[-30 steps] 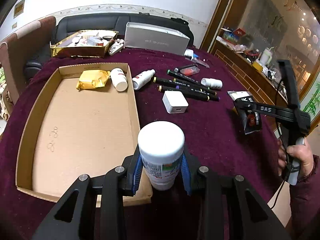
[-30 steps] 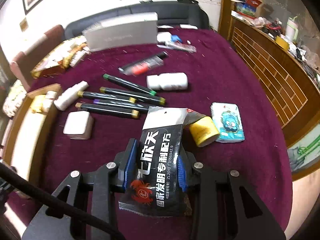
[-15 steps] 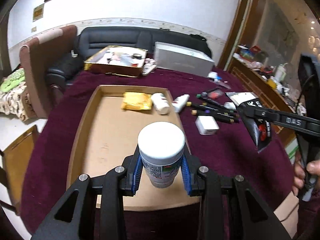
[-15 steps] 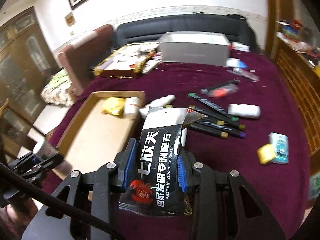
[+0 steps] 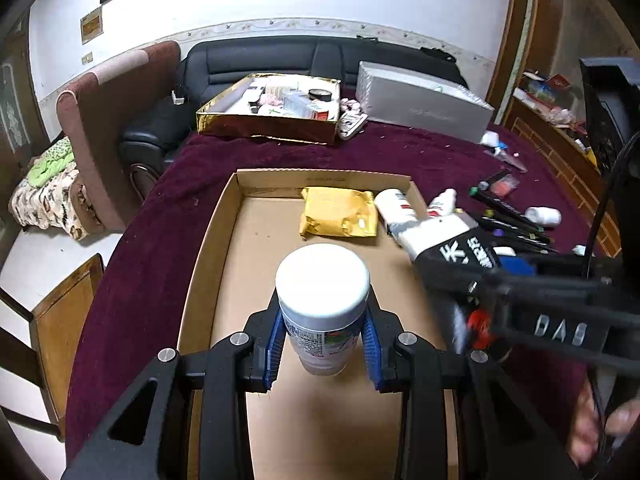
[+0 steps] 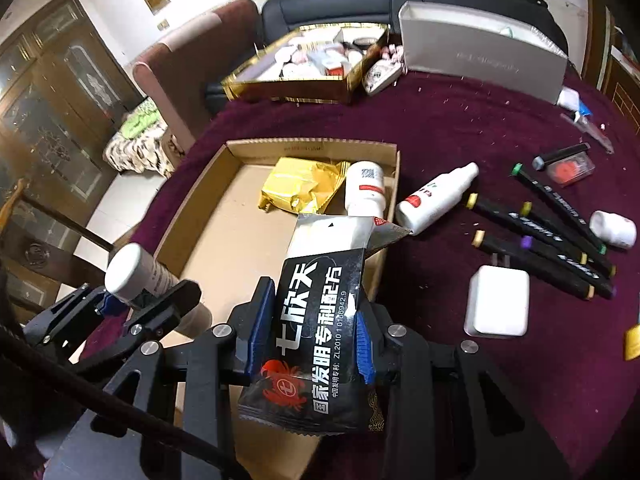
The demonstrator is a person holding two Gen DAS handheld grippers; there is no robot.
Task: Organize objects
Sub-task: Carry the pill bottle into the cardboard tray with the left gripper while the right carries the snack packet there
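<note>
My left gripper (image 5: 323, 344) is shut on a white-capped pill bottle (image 5: 322, 288) and holds it over the near half of the shallow cardboard tray (image 5: 208, 240). The bottle also shows in the right wrist view (image 6: 132, 268). My right gripper (image 6: 310, 336) is shut on a black and white packet with Chinese print (image 6: 320, 320), held over the tray's right wall (image 6: 390, 184). The packet shows in the left wrist view (image 5: 452, 248). A yellow foil pack (image 5: 340, 216) and a white bottle (image 5: 394, 204) lie at the tray's far end.
On the maroon tablecloth (image 6: 460, 120) right of the tray lie a white spray bottle (image 6: 436, 196), several black markers (image 6: 540, 232), a white charger block (image 6: 498, 300) and a small white bottle (image 6: 614, 228). A gold box of items (image 5: 272, 108) and a grey box (image 5: 424, 104) stand at the back.
Both grippers have moved left over the tray. The pill bottle is now above the tray floor, and the packet has come in over the tray's right wall, close to the left gripper.
</note>
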